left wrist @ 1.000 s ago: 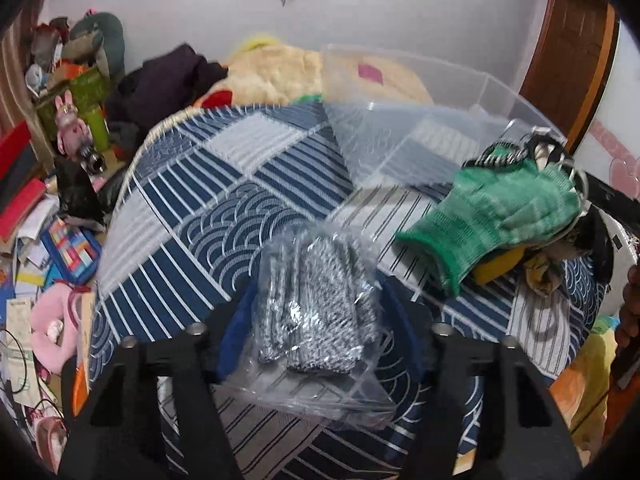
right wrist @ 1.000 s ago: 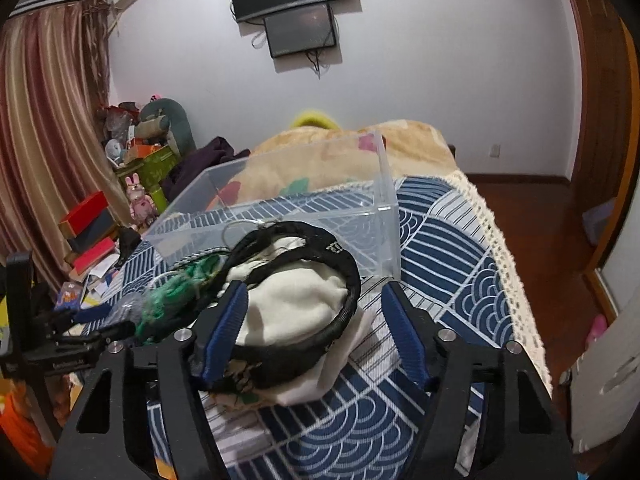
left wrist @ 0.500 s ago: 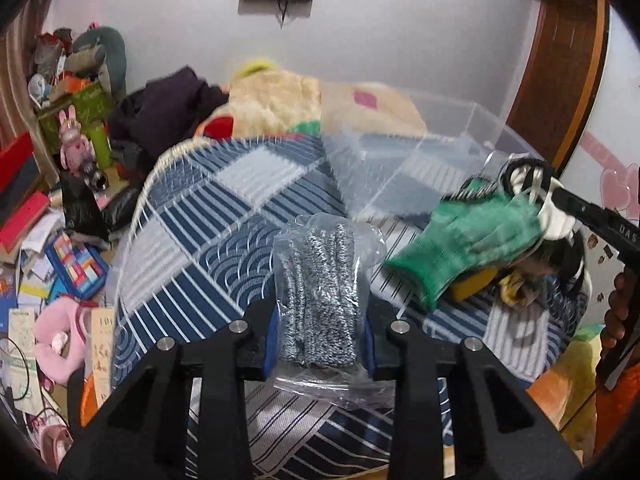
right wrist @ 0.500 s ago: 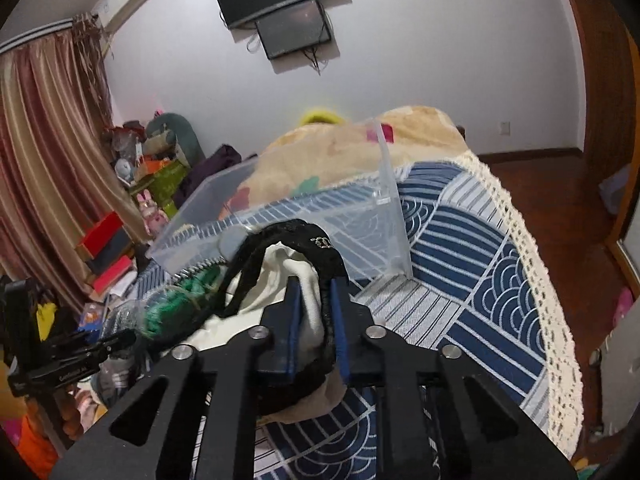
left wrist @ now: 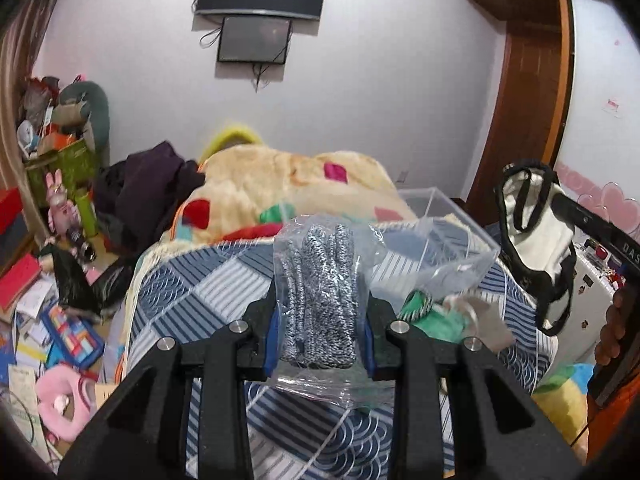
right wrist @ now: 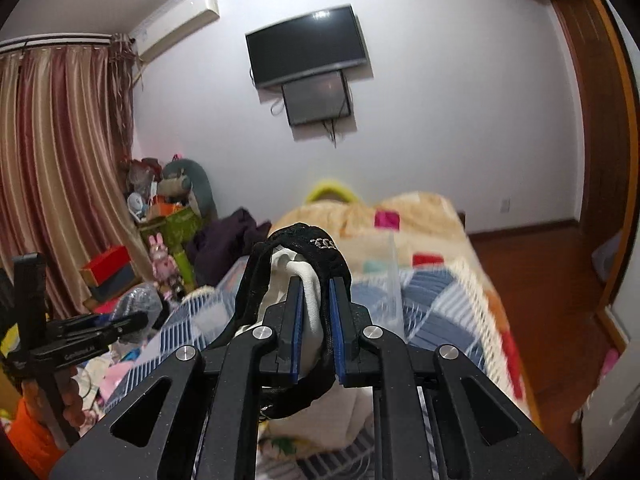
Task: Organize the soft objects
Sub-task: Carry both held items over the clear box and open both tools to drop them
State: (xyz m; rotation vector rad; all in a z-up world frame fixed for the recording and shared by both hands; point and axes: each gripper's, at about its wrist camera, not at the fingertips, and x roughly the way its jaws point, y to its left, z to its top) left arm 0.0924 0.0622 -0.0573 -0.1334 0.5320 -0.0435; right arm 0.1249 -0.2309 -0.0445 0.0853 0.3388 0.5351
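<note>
My left gripper [left wrist: 320, 312] is shut on a clear plastic bag of speckled grey gloves [left wrist: 320, 292] and holds it lifted above the blue patterned bedspread [left wrist: 208, 292]. My right gripper [right wrist: 314, 308] is shut on a white cloth bag with black trim [right wrist: 308, 276], also lifted; it hangs at the right in the left wrist view [left wrist: 536, 236]. A clear plastic bin [left wrist: 436, 220] stands on the bed behind the gloves. A green glove [left wrist: 432, 316] lies on the bed under the left gripper's right finger.
A beige blanket [left wrist: 280, 192] and dark clothes [left wrist: 148, 184] lie at the far end of the bed. Toys, boxes and books clutter the floor at the left [left wrist: 52, 280]. A wooden door [left wrist: 520, 120] is at the right. The left gripper shows in the right wrist view [right wrist: 80, 336].
Both grippers closed on their items and lifted them off the bed. The white bag rose away from the green glove; the glove bag came up in front of the bin.
</note>
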